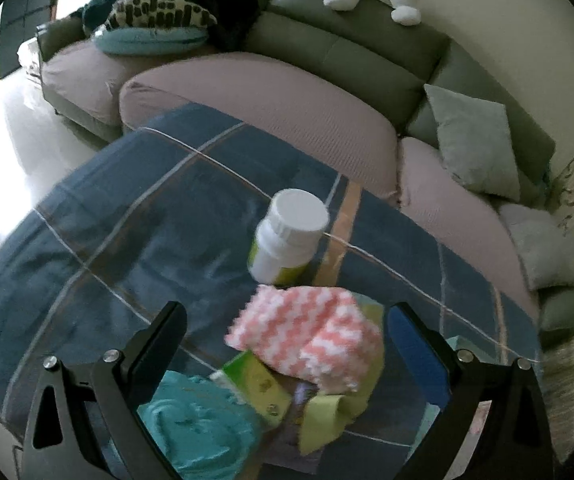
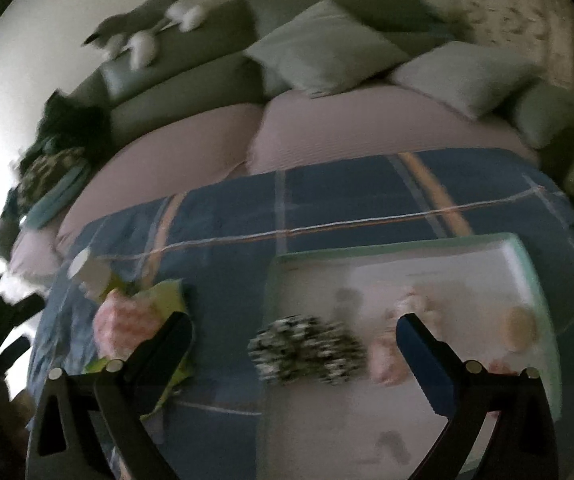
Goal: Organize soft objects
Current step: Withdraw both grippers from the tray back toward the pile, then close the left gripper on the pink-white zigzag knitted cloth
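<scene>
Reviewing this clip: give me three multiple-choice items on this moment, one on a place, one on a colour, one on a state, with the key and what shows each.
1. Where does the white bottle stand?
A. on the blue plaid cloth
B. on the sofa back
C. in the tray

2. What colours is the zigzag cloth?
A. blue and yellow
B. pink and white
C. black and grey

3. How do the right hand-held gripper jaws stand?
A. shut on a pillow
B. shut, empty
C. open

Key: A, the plaid lies under it; B, pink and white chevrons; C, the fingers stand wide apart.

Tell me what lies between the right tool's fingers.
A black-and-white speckled soft bundle, lying between the fingers of the open right tool, at the tray's edge, right wrist view.
</scene>
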Tool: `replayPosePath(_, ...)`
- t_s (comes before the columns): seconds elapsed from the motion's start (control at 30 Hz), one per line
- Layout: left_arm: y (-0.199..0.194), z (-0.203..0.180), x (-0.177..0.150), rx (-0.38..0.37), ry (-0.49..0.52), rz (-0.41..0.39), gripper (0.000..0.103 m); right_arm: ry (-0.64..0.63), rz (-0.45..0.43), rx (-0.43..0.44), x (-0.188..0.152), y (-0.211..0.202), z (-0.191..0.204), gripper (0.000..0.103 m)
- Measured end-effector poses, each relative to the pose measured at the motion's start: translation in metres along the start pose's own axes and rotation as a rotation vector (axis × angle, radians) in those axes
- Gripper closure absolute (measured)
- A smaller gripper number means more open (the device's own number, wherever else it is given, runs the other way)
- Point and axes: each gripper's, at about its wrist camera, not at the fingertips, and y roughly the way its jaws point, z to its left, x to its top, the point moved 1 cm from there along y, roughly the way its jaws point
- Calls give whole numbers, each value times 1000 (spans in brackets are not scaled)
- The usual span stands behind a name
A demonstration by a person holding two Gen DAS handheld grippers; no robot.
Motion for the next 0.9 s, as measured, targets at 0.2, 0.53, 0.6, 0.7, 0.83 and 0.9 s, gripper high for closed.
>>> replayPosePath(0.2,14,-16,-3,19,55,6,3,-105,57,41,-11,26,42,0)
replayPosePath(0.53,34,-20,0,52,47,9,0,-168,163,73,-27,67,73,0)
replayPosePath(0.6,37,-24,0,65,74,11,0,-164,183,69,-27,74,73,0)
replayPosePath(0.7,47,-28,1,40,82,42,0,-166,189,60,-24,80,73,0)
replayPosePath(0.83,60,-29,1,58,91,81,0,-172,192,39,-16,87,73,0)
replayPosePath(0.9,66,-30,0,62,95,98,0,-181,192,28,-12,90,73,0)
